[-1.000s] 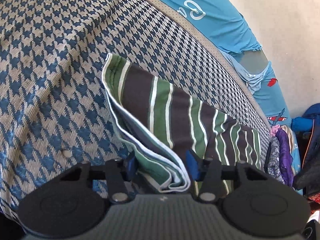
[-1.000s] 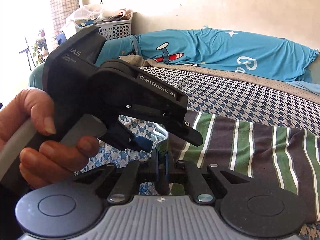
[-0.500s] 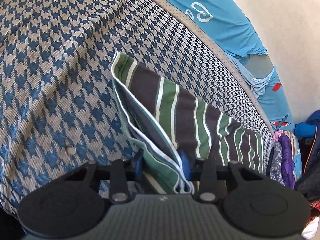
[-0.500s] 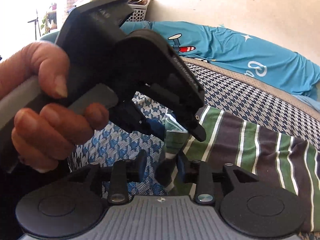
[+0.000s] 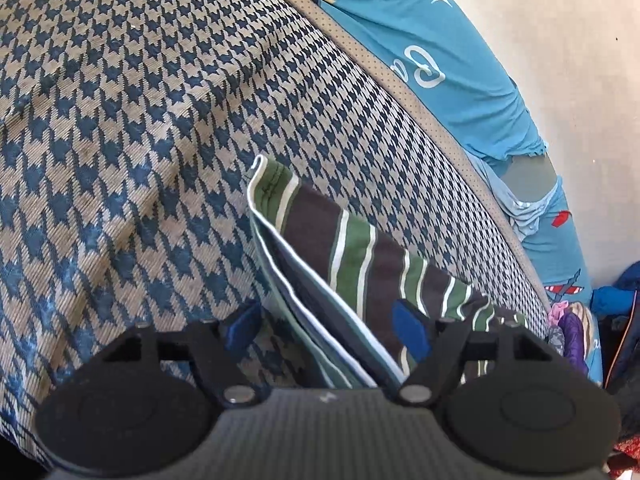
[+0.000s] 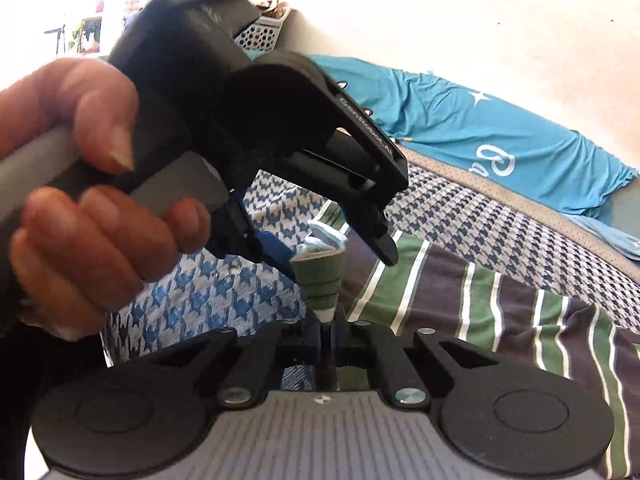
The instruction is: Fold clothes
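Cloth, soft, light and limp, filled the near ground: the striped garment lay doubled on the houndstooth sofa, its layered corner raised. The right gripper pinched that corner; the left gripper stood wide around it. Hemmed edges looked best to grip. Behind the garment lay a blue shirt.

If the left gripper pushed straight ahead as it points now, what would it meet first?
Likely the folded striped garment: its layered edge already lies between the open left gripper jaws. Beyond it is the houndstooth cover; depth is uncertain.
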`<state>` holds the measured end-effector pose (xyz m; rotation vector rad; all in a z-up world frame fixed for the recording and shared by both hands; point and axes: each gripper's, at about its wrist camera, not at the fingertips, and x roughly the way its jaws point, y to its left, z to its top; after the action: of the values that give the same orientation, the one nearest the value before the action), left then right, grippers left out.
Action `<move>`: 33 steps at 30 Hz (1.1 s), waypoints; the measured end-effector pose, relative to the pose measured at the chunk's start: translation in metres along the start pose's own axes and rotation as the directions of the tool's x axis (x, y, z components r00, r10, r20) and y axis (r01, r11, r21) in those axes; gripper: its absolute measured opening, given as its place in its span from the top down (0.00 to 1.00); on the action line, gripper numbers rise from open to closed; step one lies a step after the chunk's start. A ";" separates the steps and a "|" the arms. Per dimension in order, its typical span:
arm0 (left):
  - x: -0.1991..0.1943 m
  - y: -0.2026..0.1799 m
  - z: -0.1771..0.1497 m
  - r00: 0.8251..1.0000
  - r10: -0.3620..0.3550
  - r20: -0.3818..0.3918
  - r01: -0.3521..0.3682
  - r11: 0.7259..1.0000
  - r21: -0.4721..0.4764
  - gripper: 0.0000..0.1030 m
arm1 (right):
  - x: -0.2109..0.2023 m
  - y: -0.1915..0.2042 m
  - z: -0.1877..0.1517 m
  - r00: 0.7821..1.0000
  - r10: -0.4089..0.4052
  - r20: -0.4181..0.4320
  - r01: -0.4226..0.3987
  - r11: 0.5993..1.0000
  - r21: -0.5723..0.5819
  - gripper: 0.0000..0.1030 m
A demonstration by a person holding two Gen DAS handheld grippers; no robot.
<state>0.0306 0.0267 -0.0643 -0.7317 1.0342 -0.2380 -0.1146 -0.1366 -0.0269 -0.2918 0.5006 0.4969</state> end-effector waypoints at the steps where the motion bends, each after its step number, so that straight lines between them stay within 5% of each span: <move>1: 0.003 0.001 0.003 1.000 -0.005 0.000 0.005 1.000 -0.014 0.30 | -0.002 -0.002 0.001 1.000 -0.002 0.008 0.002 1.000 0.010 0.95; 7: 0.009 0.009 0.024 1.000 -0.014 0.013 0.015 0.998 -0.053 0.31 | -0.013 -0.012 0.005 0.999 -0.017 0.046 0.014 0.998 0.053 0.95; 12: 0.020 0.008 0.030 1.000 0.002 0.021 -0.001 0.999 -0.048 0.43 | -0.016 -0.015 0.003 0.998 -0.023 0.051 0.020 0.998 0.058 0.95; 15: 0.025 0.008 0.028 1.000 0.013 0.022 -0.012 0.999 -0.040 0.54 | -0.019 -0.015 0.003 0.998 -0.026 0.054 0.023 0.998 0.055 0.95; 19: 0.026 0.007 0.022 0.999 0.011 0.033 -0.010 1.000 -0.027 0.84 | -0.019 -0.021 0.005 0.998 -0.030 0.057 0.027 0.998 0.060 0.95; 22: 0.025 0.004 0.018 0.999 -0.004 0.047 0.005 1.000 -0.016 0.92 | -0.023 -0.023 0.004 0.998 -0.035 0.061 0.032 0.998 0.061 0.95; 33: 0.021 -0.020 0.006 0.993 -0.067 0.093 0.061 0.996 0.062 0.92 | -0.041 -0.043 -0.005 0.994 -0.084 0.076 0.079 0.995 0.064 0.96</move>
<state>0.0490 0.0036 -0.0638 -0.7168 0.9105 -0.2852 -0.1249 -0.1905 -0.0038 -0.2325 0.4246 0.4111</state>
